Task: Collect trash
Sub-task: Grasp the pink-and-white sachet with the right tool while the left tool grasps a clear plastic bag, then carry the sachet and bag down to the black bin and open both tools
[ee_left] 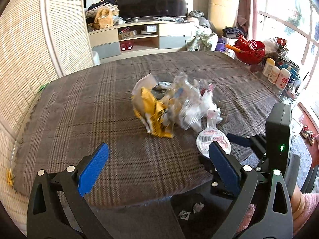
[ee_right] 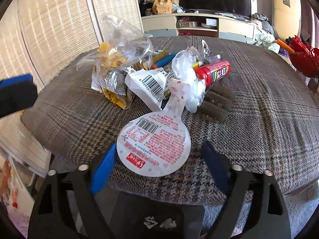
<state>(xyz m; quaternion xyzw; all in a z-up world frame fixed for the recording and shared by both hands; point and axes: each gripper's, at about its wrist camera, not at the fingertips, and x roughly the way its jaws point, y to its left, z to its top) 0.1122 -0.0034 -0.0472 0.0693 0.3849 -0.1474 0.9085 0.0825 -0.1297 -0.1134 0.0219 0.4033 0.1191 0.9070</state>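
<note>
Meanwhile both grippers gape empty, right gripper [ee_right: 159,155] straddling a round, pink-printed white wrapper [ee_right: 154,145], left gripper [ee_left: 157,155] nearby.

1 round white wrapper [ee_right: 154,145], 1 red tube [ee_right: 214,72], 1 brown tray [ee_right: 217,102], 1 clear bag [ee_right: 125,39], 2 crumpled scraps [ee_right: 159,223], 3 bottles [ee_left: 276,73]

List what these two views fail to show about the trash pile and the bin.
- Trash pile, left wrist view: motion blur smears every wrapper.
- Red tube, right wrist view: its cap end sits behind crumpled clear plastic.
- Bin, both views: tool frames cut it off; only scraps show.
</note>
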